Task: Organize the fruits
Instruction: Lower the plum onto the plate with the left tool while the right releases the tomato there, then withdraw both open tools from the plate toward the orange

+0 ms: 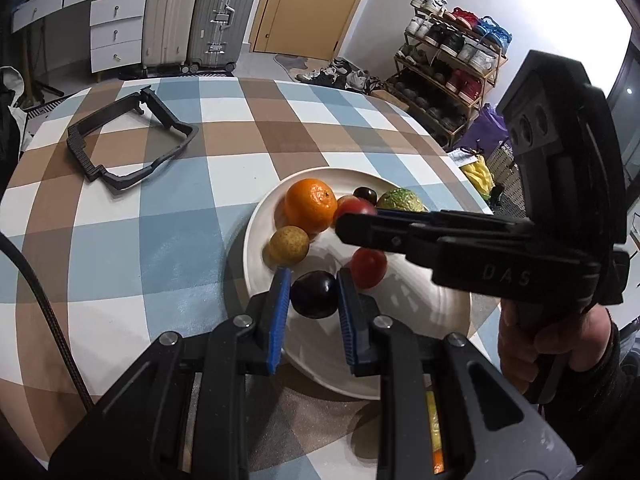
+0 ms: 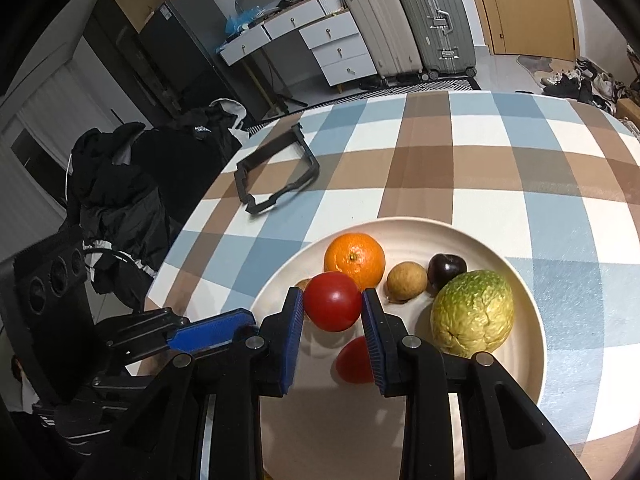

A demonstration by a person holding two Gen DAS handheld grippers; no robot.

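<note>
A white plate on the checked table holds an orange, a brown fruit, a red fruit, a small dark fruit and a green bumpy fruit. My left gripper is shut on a dark plum over the plate. My right gripper is shut on a red tomato above the plate; it also shows in the left wrist view. In the right wrist view the orange, green fruit and another red fruit lie below.
A black plastic frame lies on the far left of the table; it also shows in the right wrist view. Suitcases, drawers and a shoe rack stand beyond the table. Dark clothes hang off the table's left edge.
</note>
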